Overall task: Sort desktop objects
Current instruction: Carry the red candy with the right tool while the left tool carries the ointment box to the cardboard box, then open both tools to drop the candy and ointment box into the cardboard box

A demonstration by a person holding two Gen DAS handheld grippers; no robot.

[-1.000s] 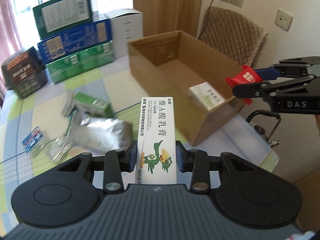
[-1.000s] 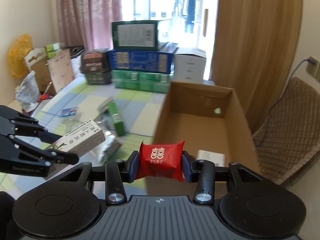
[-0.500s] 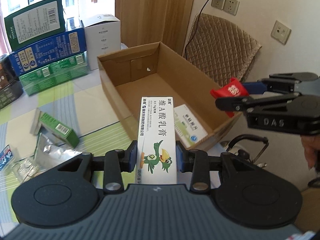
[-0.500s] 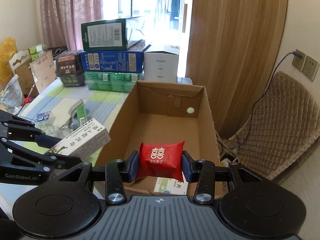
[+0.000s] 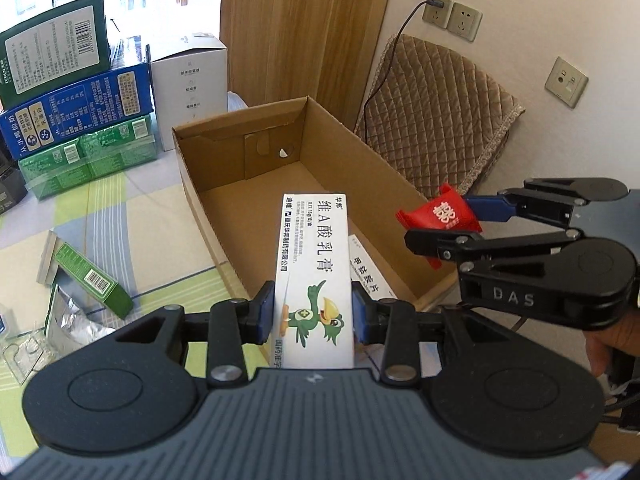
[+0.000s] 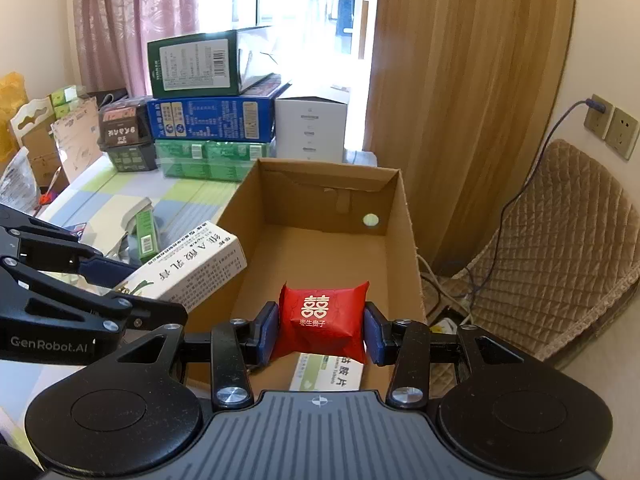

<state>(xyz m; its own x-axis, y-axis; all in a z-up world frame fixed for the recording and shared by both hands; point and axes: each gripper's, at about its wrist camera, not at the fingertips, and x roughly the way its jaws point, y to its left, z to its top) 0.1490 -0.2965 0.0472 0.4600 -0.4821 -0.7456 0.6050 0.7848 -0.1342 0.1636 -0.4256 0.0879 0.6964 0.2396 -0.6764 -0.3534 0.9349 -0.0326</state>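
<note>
My left gripper (image 5: 313, 314) is shut on a long white ointment box with a green bird (image 5: 314, 264); it juts over the near left wall of the open cardboard box (image 5: 192, 184). The ointment box also shows in the right wrist view (image 6: 192, 268). My right gripper (image 6: 322, 330) is shut on a red candy packet (image 6: 322, 320), held above the cardboard box's (image 6: 404, 220) near end. The packet also shows in the left wrist view (image 5: 440, 216). A white medicine box (image 6: 326, 374) lies inside on the floor.
Stacked green, blue and white cartons (image 6: 212, 120) stand at the table's far side. A green box (image 5: 92, 280), a foil pouch (image 5: 76, 320) and blister packs (image 5: 24, 356) lie on the checked tablecloth left of the cardboard box. A quilted chair (image 6: 560, 240) stands right.
Both grippers have moved toward and over the cardboard box, each still holding its item. The loose items on the cloth have slid left out of the middle of view.
</note>
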